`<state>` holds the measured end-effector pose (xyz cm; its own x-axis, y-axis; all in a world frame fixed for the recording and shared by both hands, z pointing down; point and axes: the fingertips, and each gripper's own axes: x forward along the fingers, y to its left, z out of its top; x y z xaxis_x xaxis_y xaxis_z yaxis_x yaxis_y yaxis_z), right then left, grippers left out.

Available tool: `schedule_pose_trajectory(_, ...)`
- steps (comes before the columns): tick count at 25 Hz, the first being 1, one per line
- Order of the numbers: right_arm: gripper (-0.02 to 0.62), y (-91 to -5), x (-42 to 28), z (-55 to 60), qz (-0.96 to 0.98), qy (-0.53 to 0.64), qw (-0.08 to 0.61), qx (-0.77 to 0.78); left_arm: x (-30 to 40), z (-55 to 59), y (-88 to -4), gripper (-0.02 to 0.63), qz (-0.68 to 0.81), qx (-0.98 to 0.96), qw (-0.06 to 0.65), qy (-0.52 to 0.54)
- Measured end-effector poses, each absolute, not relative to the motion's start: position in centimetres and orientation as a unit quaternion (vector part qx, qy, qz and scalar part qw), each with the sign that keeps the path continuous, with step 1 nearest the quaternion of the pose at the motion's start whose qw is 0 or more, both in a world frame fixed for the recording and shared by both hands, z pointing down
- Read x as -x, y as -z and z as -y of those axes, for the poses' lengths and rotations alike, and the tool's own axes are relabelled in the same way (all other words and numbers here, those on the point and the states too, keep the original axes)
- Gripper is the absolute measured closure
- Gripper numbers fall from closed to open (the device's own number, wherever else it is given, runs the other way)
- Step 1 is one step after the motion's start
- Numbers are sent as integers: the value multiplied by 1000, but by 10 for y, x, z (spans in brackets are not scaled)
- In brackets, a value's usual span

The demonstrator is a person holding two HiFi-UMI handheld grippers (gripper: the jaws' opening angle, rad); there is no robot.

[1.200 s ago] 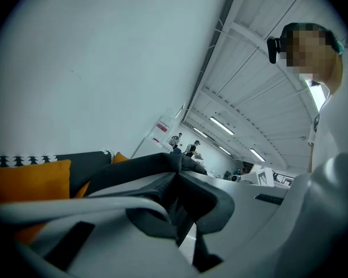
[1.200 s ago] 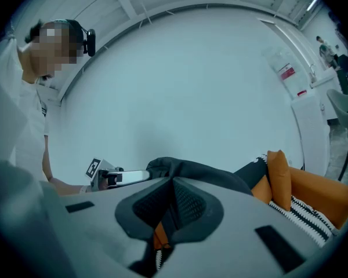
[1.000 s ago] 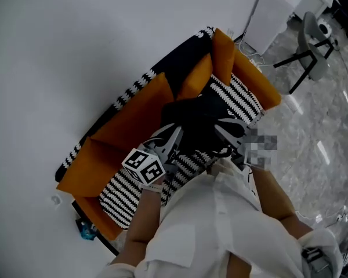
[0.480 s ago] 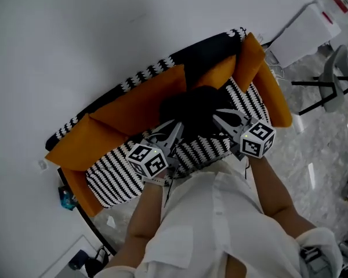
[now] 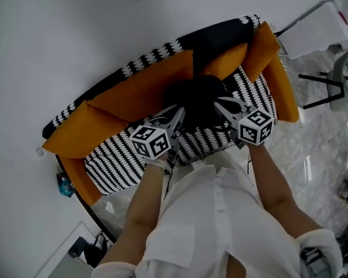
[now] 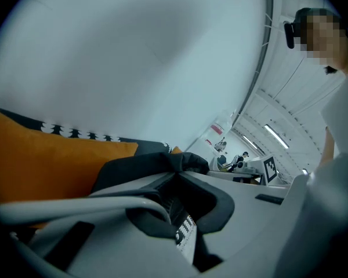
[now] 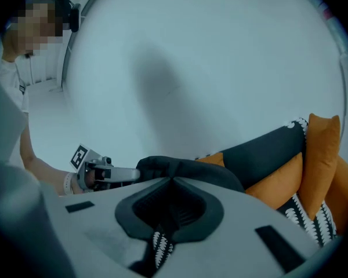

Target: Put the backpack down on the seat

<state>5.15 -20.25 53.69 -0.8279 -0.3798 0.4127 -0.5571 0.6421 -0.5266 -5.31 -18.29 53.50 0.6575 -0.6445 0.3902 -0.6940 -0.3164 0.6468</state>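
Note:
A black backpack (image 5: 198,99) is over the black-and-white striped seat (image 5: 113,167) of an orange sofa, against its back cushions (image 5: 145,91); whether it rests on the seat I cannot tell. My left gripper (image 5: 177,115) is shut on the backpack's left side. My right gripper (image 5: 219,103) is shut on its right side. In the left gripper view the jaws meet, with black backpack fabric (image 6: 145,164) pinched at their tips. The right gripper view shows the same: closed jaws on the dark fabric (image 7: 188,168), and the left gripper (image 7: 107,172) across from it.
A white wall stands right behind the sofa. An orange armrest (image 5: 284,91) bounds the seat's right end. A white box (image 5: 322,28) and a grey stand (image 5: 336,77) are on the marble floor to the right. A small blue thing (image 5: 64,184) lies by the sofa's left end.
Both grippers have moved with the backpack from the seat's front toward the back cushions. The grips look the same throughout.

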Motion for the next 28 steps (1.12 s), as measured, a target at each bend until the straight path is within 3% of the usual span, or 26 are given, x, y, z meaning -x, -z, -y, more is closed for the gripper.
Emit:
schedule_pose_trajectory(5,571,-586,-56,194,875,-357,184,-271,49,172,-585,572,410,-790,450,-70)
schedule_pose_trajectory(10,571,-598,-62,202,863,-378,162,-295,43,179,-595,571,414,-789,452,-50)
schedule_pose_trajectory(28,569,-616,-69,218,838,-370,197,-350,37,196,-609,571,417,-789,445,-69)
